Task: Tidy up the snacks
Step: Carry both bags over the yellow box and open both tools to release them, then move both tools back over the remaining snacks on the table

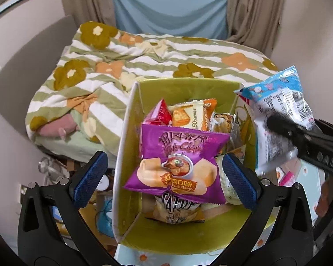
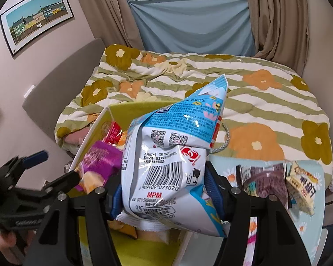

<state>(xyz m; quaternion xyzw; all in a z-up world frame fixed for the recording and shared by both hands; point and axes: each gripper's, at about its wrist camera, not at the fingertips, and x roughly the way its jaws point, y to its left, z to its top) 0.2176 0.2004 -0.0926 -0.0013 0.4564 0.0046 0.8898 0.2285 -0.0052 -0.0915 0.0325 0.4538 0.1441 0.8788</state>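
A yellow-green box [image 1: 179,88] stands in front of me, open at the top and holding several snack packs. A purple potato chips bag [image 1: 177,161] lies on top of the pile. My left gripper [image 1: 164,177] is open above it, its blue pads [image 1: 88,179] wide on either side. My right gripper [image 2: 166,192] is shut on a blue and white snack bag [image 2: 166,155] and holds it above the box's right side. That bag also shows at the right of the left wrist view [image 1: 277,119]. The purple bag [image 2: 100,161] and the box [image 2: 122,108] show in the right wrist view.
A bed with a green-striped flowered blanket [image 1: 157,59] lies behind the box. Two more snack packs, a dark one [image 2: 263,181] and a beige one [image 2: 301,184], lie on the flowered cloth to the right of the box. Clutter lies on the floor at the left.
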